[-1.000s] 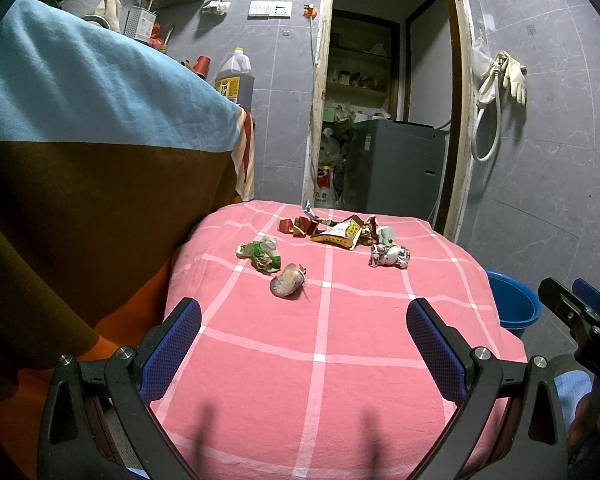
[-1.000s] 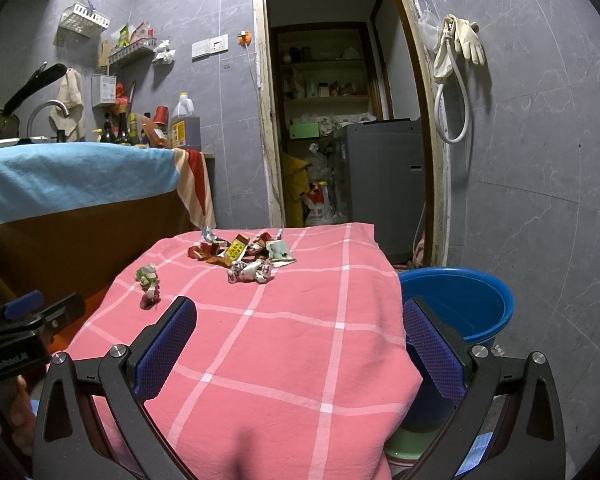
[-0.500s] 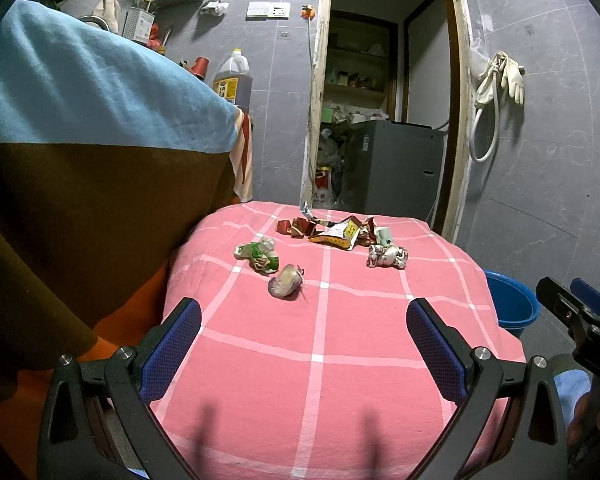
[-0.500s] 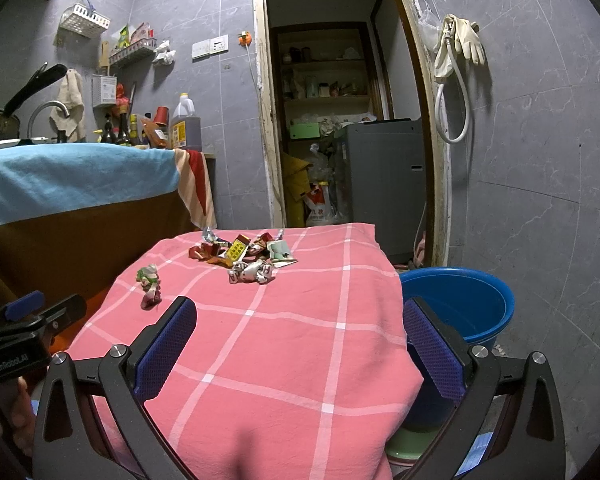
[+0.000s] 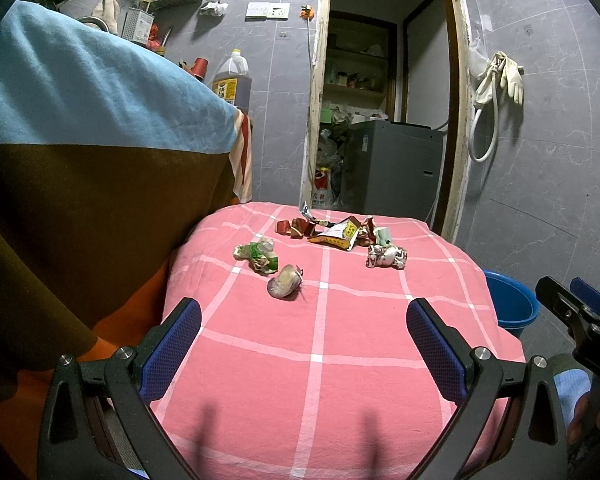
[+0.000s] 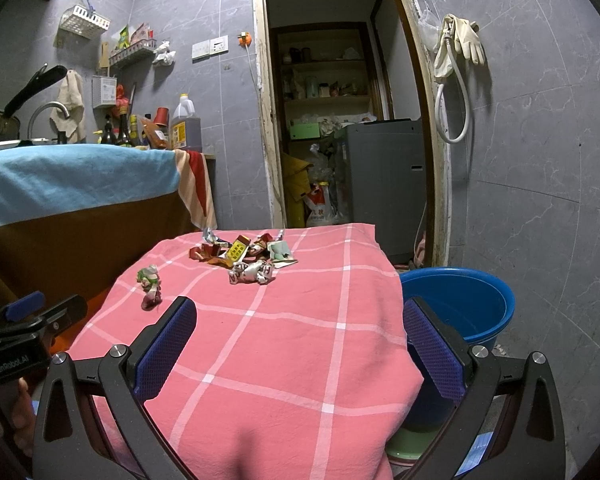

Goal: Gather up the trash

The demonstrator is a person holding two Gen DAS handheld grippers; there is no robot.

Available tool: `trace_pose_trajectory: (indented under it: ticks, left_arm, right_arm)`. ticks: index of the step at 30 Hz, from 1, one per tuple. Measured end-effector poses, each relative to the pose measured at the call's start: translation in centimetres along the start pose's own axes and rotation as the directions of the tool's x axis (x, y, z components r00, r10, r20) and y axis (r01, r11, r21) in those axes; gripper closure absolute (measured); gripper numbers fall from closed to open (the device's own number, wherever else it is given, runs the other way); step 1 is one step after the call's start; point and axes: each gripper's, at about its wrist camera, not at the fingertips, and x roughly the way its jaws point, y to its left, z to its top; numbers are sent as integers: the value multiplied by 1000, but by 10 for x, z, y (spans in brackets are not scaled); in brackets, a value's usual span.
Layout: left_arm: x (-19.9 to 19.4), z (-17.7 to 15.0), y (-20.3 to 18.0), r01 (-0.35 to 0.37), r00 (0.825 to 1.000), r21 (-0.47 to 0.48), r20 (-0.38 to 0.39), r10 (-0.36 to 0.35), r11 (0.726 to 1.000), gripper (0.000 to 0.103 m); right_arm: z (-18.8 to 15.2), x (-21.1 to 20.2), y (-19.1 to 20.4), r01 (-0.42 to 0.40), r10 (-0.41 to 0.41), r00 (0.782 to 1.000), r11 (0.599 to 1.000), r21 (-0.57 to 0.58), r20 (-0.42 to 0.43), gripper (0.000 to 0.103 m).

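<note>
The left gripper [image 5: 303,344] hovers over the near part of the tabletop [image 5: 320,380], which is covered by a pink checked cloth, with its blue-padded fingers [image 5: 172,350] spread wide and nothing between them. The right gripper [image 6: 300,344] is likewise wide and empty, held over the near right part of the same cloth.

The trash lies toward the far end. A pile of red and yellow wrappers [image 5: 332,232] sits near the far edge, and just in front of its right side is a crumpled white printed wrapper [image 5: 386,257]. To the left, apart from the pile, lie a green-and-white wrapper [image 5: 258,254] and, just beside it, a pinkish crumpled piece [image 5: 285,282] (possibly touching; the view is too small to say).

A blue bucket [image 6: 460,304] stands on the floor beside the tabletop's right edge.
</note>
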Motion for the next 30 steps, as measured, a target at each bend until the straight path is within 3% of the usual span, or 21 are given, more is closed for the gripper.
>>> trace_pose_trajectory:
  ticks: [30]
  left_arm:
    - [3, 2, -5, -27, 1000, 18, -4, 27, 999, 2]
  right_arm:
    - [0, 12, 5, -31, 31, 999, 1000, 0, -16, 0]
